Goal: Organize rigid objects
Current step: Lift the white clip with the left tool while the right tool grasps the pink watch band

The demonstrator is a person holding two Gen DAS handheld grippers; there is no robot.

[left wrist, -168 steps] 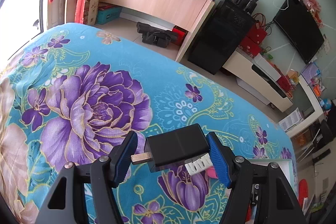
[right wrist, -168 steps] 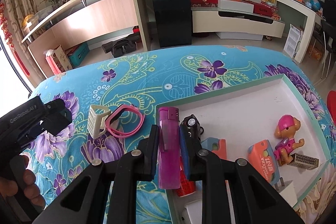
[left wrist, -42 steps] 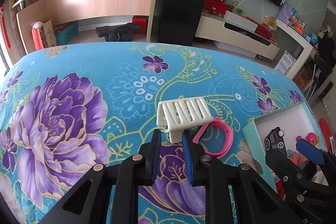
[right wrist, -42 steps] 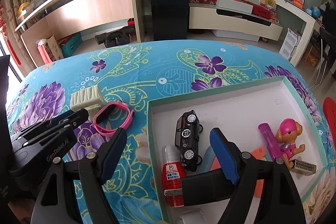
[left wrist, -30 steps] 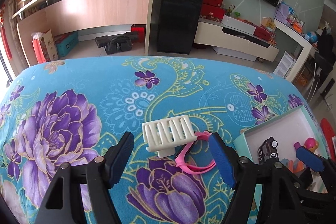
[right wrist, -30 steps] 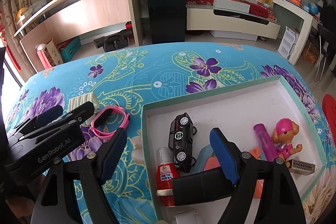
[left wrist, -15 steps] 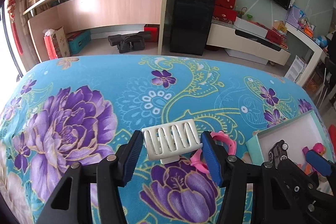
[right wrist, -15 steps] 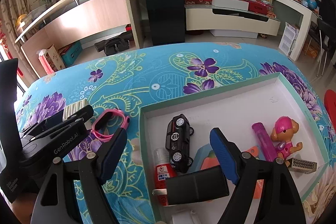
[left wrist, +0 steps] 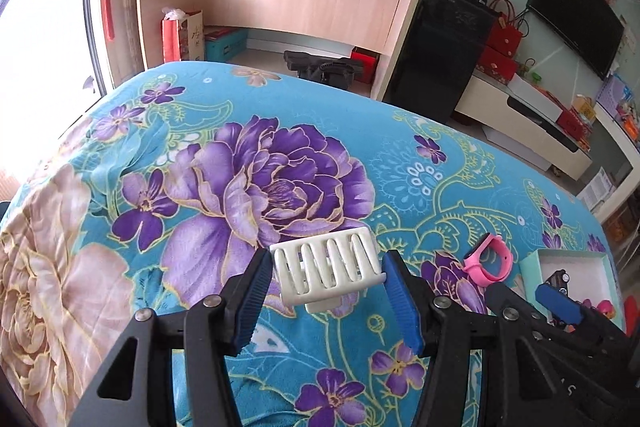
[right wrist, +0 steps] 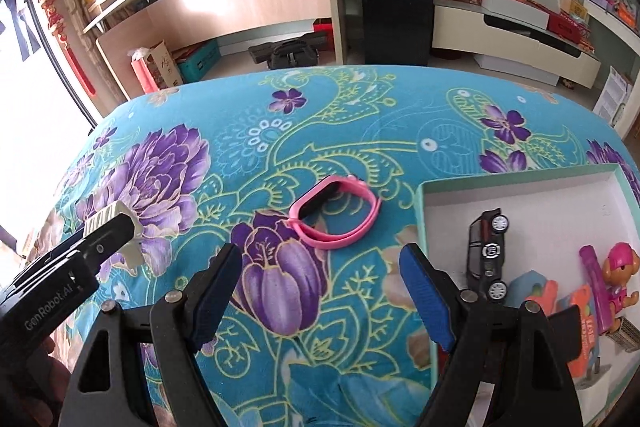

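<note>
At the far left of the right wrist view, the left gripper comes in from the bottom corner with a hand dimly visible behind it. Its jaws have just been closing and are now clamped on a white slotted rack — in the left wrist view both blue pads press against the rack's two ends, and the rack sits square between them, slots facing up. Whether it is lifted clear of the floral cloth or just skimming it is hard to judge from this angle.

Further right on the cloth lies a pink wristband, on its side, apart from the rack and just left of the tray's near corner.

The right gripper hangs over the cloth below the wristband with its jaws spread wide and nothing between them; the wristband lies just beyond the fingertips, untouched.

At the right edge stands the mint-rimmed white tray. Inside it — left to right — are a black toy car, an orange-and-blue toy partly hidden by the gripper finger, a magenta lighter and a pink pup figure.
</note>
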